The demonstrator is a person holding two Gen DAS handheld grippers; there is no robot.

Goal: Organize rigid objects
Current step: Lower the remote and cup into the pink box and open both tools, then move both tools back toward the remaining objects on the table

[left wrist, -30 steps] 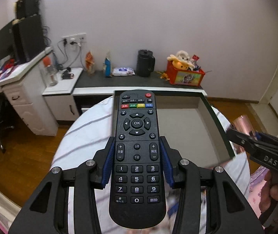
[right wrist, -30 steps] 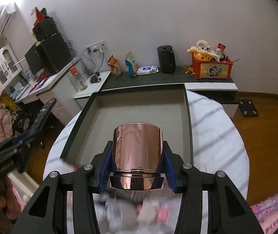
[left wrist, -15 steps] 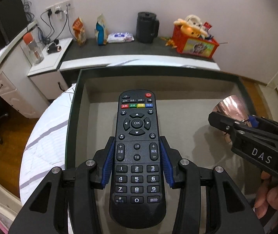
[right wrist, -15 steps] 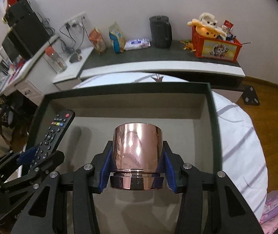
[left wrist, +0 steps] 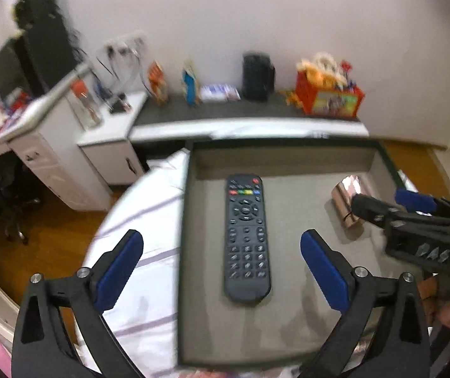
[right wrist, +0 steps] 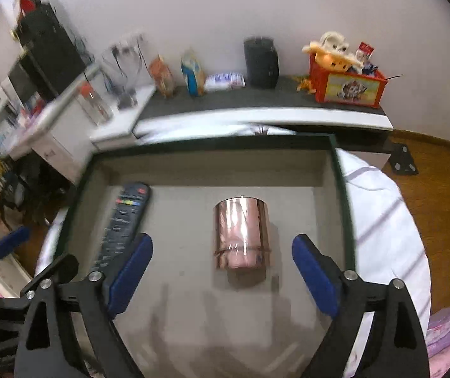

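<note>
A black remote control [left wrist: 246, 236] lies flat on the floor of a shallow grey box with a dark rim [left wrist: 181, 220]. It also shows at the left in the right wrist view [right wrist: 123, 220]. A shiny copper cup [right wrist: 241, 232] lies on the box floor to its right, seen too in the left wrist view [left wrist: 347, 203]. My left gripper [left wrist: 221, 263] is open and empty, jaws wide, just behind the remote. My right gripper [right wrist: 222, 266] is open and empty, just behind the cup.
The box [right wrist: 340, 189] rests on a round table with a white striped cloth [right wrist: 382, 208]. Behind stand a low dark shelf [right wrist: 256, 97] with a black jar, snack bags and a red toy box [right wrist: 347, 85]. A white desk [left wrist: 51, 145] is at the left.
Both grippers have opened and let go. The remote and the copper cup now lie in the box, and both grippers have pulled back a little.
</note>
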